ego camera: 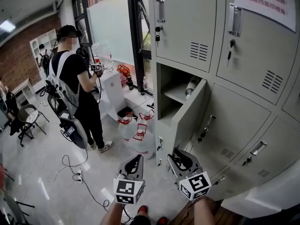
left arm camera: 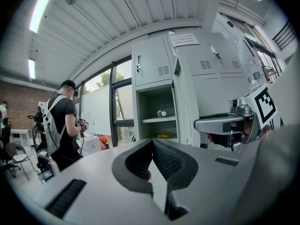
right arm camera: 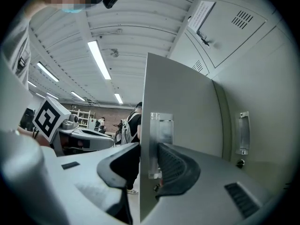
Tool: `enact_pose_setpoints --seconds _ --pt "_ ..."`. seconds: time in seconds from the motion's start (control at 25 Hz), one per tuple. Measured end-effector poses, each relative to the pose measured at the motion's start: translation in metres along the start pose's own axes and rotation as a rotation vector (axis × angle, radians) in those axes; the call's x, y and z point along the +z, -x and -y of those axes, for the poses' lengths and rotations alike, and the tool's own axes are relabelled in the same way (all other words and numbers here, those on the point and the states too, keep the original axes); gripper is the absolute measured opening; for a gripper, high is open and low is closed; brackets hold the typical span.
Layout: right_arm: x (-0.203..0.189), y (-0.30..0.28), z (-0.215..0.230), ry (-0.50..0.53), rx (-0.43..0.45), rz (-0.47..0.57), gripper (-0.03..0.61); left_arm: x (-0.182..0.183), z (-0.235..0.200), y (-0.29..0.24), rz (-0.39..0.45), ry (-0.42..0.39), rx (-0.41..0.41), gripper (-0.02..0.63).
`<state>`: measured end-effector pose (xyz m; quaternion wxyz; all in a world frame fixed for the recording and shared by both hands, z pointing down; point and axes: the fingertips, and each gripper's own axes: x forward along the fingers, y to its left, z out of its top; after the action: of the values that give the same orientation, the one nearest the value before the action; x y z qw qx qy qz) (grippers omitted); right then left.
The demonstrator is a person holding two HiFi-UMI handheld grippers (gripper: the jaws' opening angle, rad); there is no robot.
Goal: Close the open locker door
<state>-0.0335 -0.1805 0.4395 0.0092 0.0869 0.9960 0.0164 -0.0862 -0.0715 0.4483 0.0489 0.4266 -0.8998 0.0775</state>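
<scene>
Gripping free edge of open locker door [ego camera: 190, 110]: right claw [right arm camera: 146, 150] clamped on it, just beside door handle [right arm camera: 161, 128]. Door stands about half open at 1 o'clock in head view, in front of locker compartment [ego camera: 168, 95]. Best approach, likely: swing edge along hinge arc toward 11 o'clock, release before frame pinches pads, then push flat. Right claw level, forearm low at 5 o'clock. Left claw [ego camera: 135, 162] pressed together, empty, at 6 o'clock.

Left gripper [ego camera: 136, 162] sits level beside its partner, jaws pressed together, nothing between them. Right gripper [ego camera: 177, 156] points level, jaws clamped across the free edge of the locker door [ego camera: 190, 116]. Both forearms reach forward.
</scene>
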Motion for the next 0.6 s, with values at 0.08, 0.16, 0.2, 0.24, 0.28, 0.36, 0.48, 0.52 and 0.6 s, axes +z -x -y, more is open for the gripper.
enact_pose_setpoints --seconds 0.08,0.16,0.2,0.24,0.28,0.36,0.48,0.52,0.6 --pt "0.0 -0.009 -0.005 -0.002 0.001 -0.006 0.124 -0.001 -0.009 -0.001 0.0 0.003 0.01 0.021" --pt "0.0 -0.019 -0.009 -0.004 0.008 -0.009 0.121 -0.001 -0.019 -0.004 0.003 0.006 0.017 0.021" --pt "0.0 -0.025 -0.01 -0.005 0.011 -0.01 0.12 0.0 -0.024 -0.007 0.005 0.006 0.018 0.021" --pt "0.0 -0.03 -0.012 -0.006 0.01 -0.011 0.118 0.001 -0.028 -0.011 0.007 0.006 0.017 0.021" --pt "-0.001 -0.036 -0.013 -0.006 0.007 -0.012 0.117 0.001 -0.033 -0.015 0.01 0.006 0.015 0.021" --pt "0.0 -0.049 -0.014 0.001 -0.007 -0.012 0.115 0.002 -0.043 -0.024 0.017 0.005 0.01 0.021" --pt "0.0 -0.068 -0.016 0.017 -0.034 -0.023 0.115 0.003 -0.06 -0.042 0.024 0.004 -0.008 0.021" --pt "0.0 -0.075 -0.017 0.019 -0.043 -0.027 0.115 0.004 -0.066 -0.048 0.026 0.003 -0.016 0.021" --pt "0.0 -0.09 -0.016 0.015 -0.062 -0.027 0.114 0.004 -0.08 -0.062 0.027 0.004 -0.032 0.021"
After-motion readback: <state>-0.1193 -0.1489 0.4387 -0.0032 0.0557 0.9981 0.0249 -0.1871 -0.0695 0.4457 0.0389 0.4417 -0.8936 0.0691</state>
